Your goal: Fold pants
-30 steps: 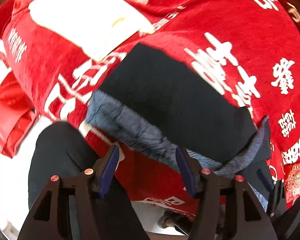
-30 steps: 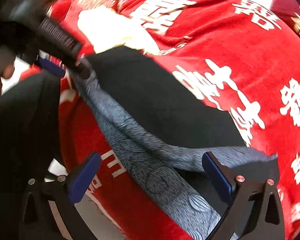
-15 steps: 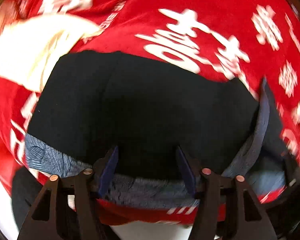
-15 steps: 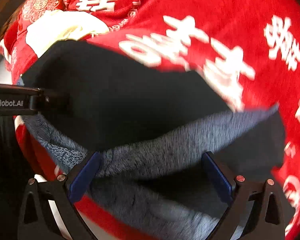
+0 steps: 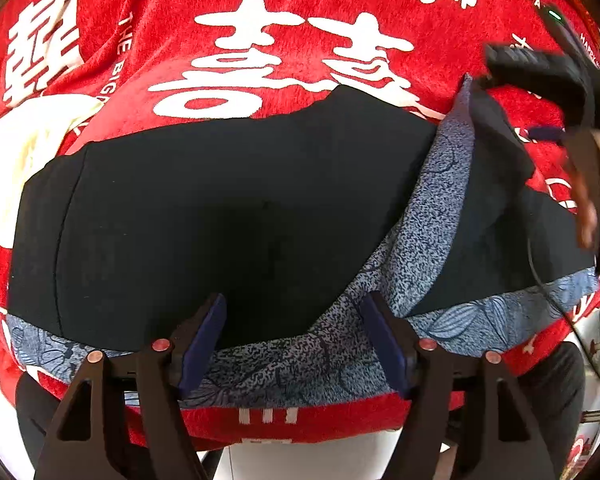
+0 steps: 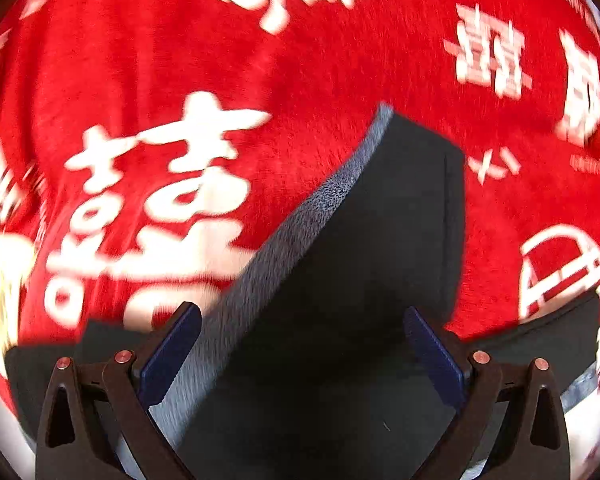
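Black pants with a blue-grey patterned lining lie folded on a red cloth. In the left wrist view my left gripper is open, its blue pads straddling the near patterned edge without pinching it. A flap of the pants stands lifted at the right, under my right gripper's body. In the right wrist view my right gripper is open above that black flap, whose patterned edge runs diagonally between the pads.
The red cloth with large white characters covers the table. A cream cloth lies at the left. The table's near edge is just below the pants. The person's dark-clad legs are below it.
Both grippers have moved forward over the pants. The right gripper has swung right, and the flap now stands higher. The views show more black fabric and less patterned lining.
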`<action>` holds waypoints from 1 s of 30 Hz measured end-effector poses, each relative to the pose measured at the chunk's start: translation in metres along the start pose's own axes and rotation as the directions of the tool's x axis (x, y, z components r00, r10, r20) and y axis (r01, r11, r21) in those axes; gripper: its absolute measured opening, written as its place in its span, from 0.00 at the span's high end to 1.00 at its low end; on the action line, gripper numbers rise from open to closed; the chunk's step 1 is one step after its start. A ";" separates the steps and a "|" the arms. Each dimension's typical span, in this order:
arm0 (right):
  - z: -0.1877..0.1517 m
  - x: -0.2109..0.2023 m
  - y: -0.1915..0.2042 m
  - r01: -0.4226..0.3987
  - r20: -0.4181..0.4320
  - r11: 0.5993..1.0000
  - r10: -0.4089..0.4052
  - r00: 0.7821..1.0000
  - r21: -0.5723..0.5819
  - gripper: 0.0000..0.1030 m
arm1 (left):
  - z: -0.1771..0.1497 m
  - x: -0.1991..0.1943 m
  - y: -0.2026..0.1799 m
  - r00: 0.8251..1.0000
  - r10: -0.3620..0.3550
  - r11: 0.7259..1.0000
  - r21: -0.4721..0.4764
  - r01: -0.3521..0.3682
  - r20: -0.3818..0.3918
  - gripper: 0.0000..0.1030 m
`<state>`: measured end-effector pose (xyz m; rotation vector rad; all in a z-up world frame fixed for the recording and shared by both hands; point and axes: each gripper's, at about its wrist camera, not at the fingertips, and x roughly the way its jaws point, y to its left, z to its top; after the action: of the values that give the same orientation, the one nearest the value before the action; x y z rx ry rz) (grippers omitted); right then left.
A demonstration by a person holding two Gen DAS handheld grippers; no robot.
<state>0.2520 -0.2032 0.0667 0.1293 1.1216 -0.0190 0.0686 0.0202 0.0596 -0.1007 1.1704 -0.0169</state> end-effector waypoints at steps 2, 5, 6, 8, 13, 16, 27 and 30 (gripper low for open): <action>0.013 0.016 0.008 -0.001 -0.023 1.000 0.001 1.000 -0.003 0.01 | 0.003 0.002 0.000 1.000 -0.007 1.000 -0.002 0.007 -0.006 0.27; 0.019 0.058 0.020 0.107 -0.163 0.992 -0.118 0.980 -0.072 0.03 | 0.003 0.003 0.000 1.000 -0.011 1.000 0.000 0.011 -0.011 0.27; 0.016 0.071 0.017 0.117 -0.201 0.990 -0.130 0.971 -0.074 0.10 | 0.002 0.002 0.000 1.000 -0.010 1.000 0.002 0.010 -0.010 0.27; 0.011 0.065 0.003 0.106 -0.147 0.994 -0.111 0.983 -0.038 0.51 | -0.001 0.000 0.002 1.000 -0.013 1.000 0.005 0.013 -0.005 0.27; -0.013 0.008 -0.030 -0.020 -0.043 0.999 0.022 0.999 0.036 0.88 | -0.001 0.001 0.000 1.000 -0.015 1.000 0.015 0.015 -0.007 0.26; -0.043 -0.046 -0.059 -0.064 0.070 0.992 0.056 0.996 0.110 0.88 | -0.002 -0.003 0.006 0.998 -0.053 0.999 -0.012 0.053 -0.025 0.26; -0.197 -0.076 -0.155 0.004 0.026 0.970 -0.010 1.000 0.244 0.88 | -0.004 -0.020 -0.022 0.986 -0.167 0.983 0.072 0.168 -0.023 0.26; -0.200 -0.085 -0.164 0.022 0.045 0.973 -0.033 0.998 0.230 0.79 | 0.001 -0.011 -0.031 0.987 -0.155 0.984 0.076 0.159 -0.049 0.26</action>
<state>0.0225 -0.3478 0.0422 0.3179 1.0701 -0.1759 0.0662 -0.0095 0.0726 -0.1221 1.2010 -0.2057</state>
